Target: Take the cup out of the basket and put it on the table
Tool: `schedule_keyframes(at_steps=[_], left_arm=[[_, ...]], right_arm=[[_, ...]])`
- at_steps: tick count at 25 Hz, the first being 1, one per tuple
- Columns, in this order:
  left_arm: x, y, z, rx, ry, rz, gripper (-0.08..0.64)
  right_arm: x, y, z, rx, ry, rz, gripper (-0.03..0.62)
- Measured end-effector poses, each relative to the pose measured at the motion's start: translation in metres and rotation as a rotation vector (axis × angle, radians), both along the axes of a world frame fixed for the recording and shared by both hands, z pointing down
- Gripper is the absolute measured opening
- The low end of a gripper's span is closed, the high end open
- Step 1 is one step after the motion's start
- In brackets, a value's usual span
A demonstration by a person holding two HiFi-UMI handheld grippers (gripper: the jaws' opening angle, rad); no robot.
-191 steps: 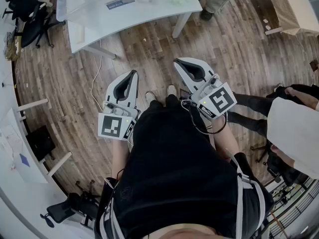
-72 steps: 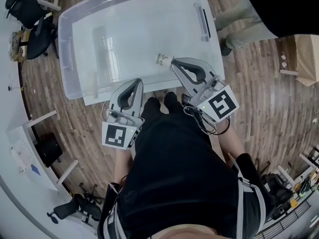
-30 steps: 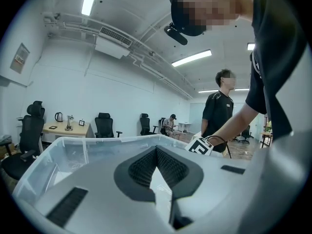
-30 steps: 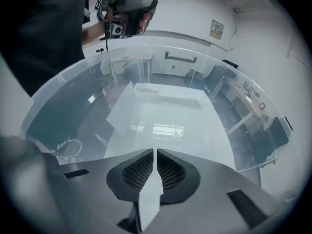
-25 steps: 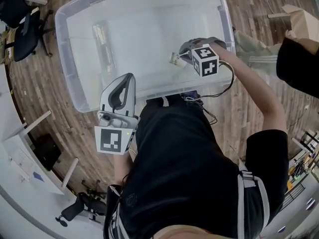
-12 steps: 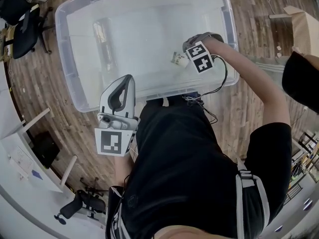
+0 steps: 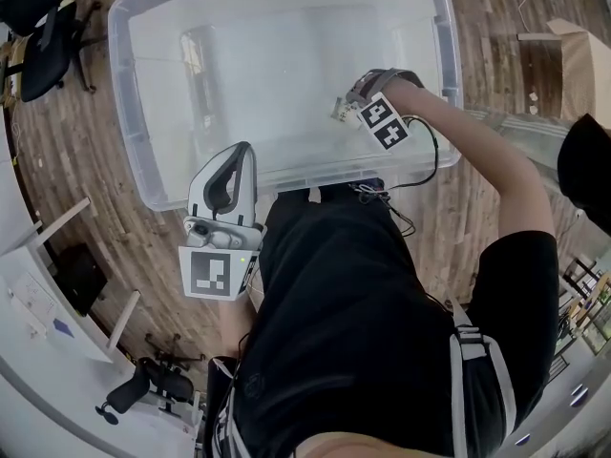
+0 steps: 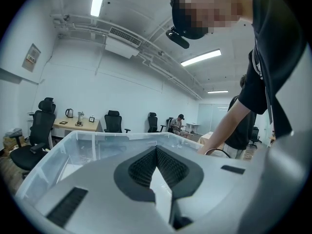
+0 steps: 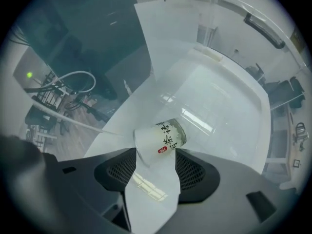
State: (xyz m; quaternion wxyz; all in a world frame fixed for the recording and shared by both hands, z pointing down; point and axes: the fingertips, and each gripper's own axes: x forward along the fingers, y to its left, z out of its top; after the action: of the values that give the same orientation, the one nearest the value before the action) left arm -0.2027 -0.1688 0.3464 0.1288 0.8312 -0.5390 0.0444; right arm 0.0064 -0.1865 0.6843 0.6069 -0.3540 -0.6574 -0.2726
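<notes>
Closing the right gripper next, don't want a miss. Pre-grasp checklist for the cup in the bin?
1. Right gripper jaws apart: ok, they have just been opening.
2. White paper cup with red print between the jaws: ok, its wide end sits at the tips, pads not pressing.
3. Cup upright: not ok, it lies on its side on the floor of the clear plastic bin.
4. Left gripper away from cup: ok, shut, empty.
5. Cup contents: cannot tell.
</notes>
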Motion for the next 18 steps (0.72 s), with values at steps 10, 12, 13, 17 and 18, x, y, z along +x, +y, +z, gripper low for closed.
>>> schedule_keyframes(at_steps=[10,12,13,17,18], left_arm=[[-0.005,0.0,0.008,-0.029,-0.014,-0.004,0.018],[-0.004,-0.002,0.005,-0.021,-0.002,-0.001,0.018],[-0.004,-0.002,0.005,-0.02,0.001,0.0,0.018],[-0.006,0.0,0.01,-0.034,-0.013,-0.007,0.018],[-0.007,0.0,0.011,-0.037,-0.014,-0.007,0.018]], right_arm=[[-0.028,-0.015,0.011,0.068,-0.171,0.012,0.241],[-0.032,-0.019,0.012,0.091,-0.2,0.001,0.239],[-0.035,-0.021,0.012,0.098,-0.216,0.001,0.239],[-0.053,-0.024,0.005,0.105,-0.299,0.044,0.081],[-0.058,-0.024,0.003,0.105,-0.317,0.056,0.042]])
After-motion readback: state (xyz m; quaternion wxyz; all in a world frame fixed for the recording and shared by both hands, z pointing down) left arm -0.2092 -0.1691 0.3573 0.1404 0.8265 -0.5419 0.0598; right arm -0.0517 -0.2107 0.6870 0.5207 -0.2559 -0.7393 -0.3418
